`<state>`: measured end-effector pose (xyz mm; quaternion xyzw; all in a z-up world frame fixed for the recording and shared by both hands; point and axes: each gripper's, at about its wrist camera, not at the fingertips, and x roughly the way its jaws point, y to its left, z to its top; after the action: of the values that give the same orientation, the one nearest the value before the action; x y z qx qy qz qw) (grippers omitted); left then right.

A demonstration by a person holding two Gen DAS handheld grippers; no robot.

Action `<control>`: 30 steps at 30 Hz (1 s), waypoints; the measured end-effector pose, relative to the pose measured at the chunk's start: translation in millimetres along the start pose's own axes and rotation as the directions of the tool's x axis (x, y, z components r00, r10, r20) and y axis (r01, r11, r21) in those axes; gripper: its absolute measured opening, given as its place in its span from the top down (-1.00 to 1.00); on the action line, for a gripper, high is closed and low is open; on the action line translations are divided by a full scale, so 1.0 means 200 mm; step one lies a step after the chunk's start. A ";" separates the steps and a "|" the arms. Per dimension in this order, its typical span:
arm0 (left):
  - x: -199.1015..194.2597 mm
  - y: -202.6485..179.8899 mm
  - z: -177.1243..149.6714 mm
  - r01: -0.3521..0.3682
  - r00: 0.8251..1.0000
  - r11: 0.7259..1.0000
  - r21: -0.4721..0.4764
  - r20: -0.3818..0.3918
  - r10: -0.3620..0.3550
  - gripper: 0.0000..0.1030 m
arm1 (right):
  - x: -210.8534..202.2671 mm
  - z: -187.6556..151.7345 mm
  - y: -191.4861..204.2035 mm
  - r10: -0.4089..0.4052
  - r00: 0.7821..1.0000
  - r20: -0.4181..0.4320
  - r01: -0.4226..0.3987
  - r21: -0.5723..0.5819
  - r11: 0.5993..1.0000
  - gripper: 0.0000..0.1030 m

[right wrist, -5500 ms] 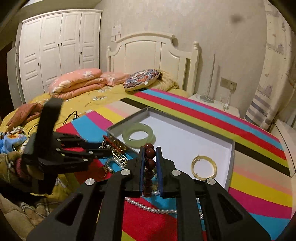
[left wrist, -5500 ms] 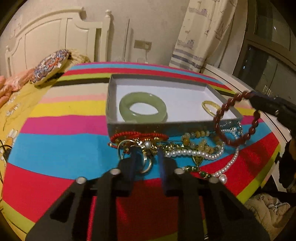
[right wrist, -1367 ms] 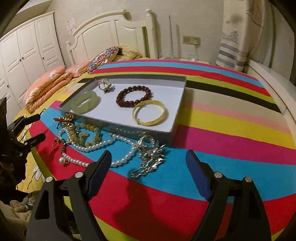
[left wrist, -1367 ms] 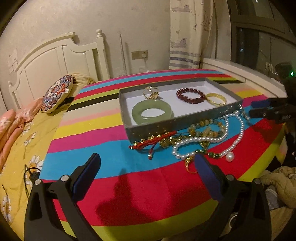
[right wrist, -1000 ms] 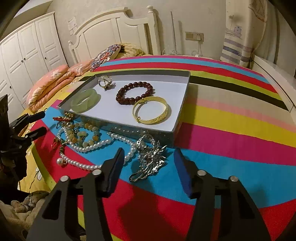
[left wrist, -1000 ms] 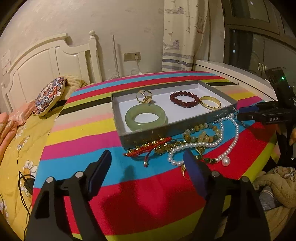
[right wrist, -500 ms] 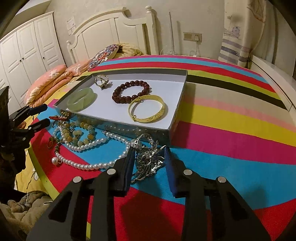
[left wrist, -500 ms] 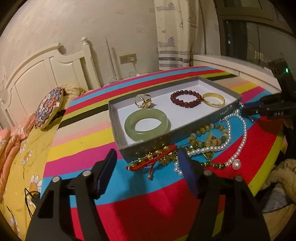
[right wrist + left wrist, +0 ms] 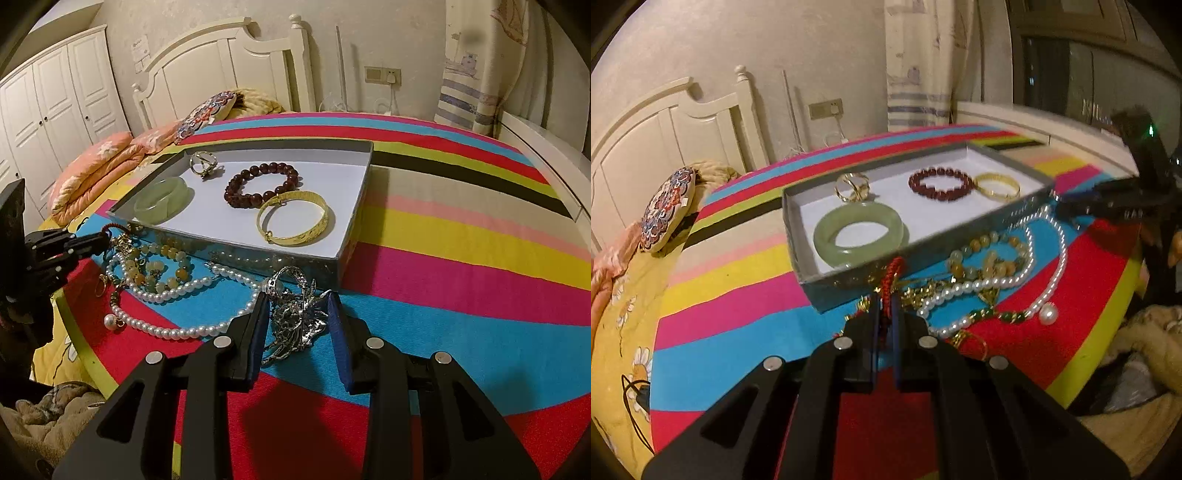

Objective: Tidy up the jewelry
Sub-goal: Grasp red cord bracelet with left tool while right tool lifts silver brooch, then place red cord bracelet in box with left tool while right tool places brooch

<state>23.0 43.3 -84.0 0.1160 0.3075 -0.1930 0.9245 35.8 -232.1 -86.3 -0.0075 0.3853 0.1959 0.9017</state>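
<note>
We are midway through filling the grey tray [image 9: 354, 229]: the jade bangle [image 9: 162, 199], a gold ring [image 9: 203, 162], the dark red bead bracelet [image 9: 262, 184] and the gold bangle [image 9: 293, 223] already lie inside it. The rest sits on the striped cloth just in front of the tray's near wall.

Our left gripper [image 9: 884, 314] has its jaws pressed together on the red cord bracelet [image 9: 892, 273], pinching it right against that wall. We judge the next move is to lift it clear over the rim, without dragging the gold charms tangled beside it.

Our right gripper [image 9: 295, 310] is part spread, its fingers either side of the silver chain bundle [image 9: 295, 314] below the tray's near right corner, not yet clamping it. The pearl necklace [image 9: 177, 295] lies to that bundle's left.
</note>
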 end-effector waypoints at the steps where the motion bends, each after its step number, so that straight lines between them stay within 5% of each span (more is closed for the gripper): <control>1: -0.02 0.00 0.01 0.001 1.000 1.000 -0.009 0.010 -0.001 0.90 | -0.01 0.01 0.00 0.002 1.000 0.011 -0.002 -0.002 1.000 0.36; 15: -0.23 0.03 0.10 0.008 0.993 0.998 -0.055 0.117 -0.001 0.90 | -0.12 0.05 0.06 0.005 0.996 0.091 -0.002 -0.033 0.999 0.36; 30: -0.13 -0.06 0.30 0.060 0.990 0.998 0.022 0.125 -0.063 0.90 | -0.11 0.16 0.10 -0.011 0.992 0.122 0.021 -0.085 0.996 0.36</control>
<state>30.4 19.3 -21.7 0.1024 0.2504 -0.2312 0.9346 37.6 -215.4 -45.8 -0.0375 0.3208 0.2053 0.9239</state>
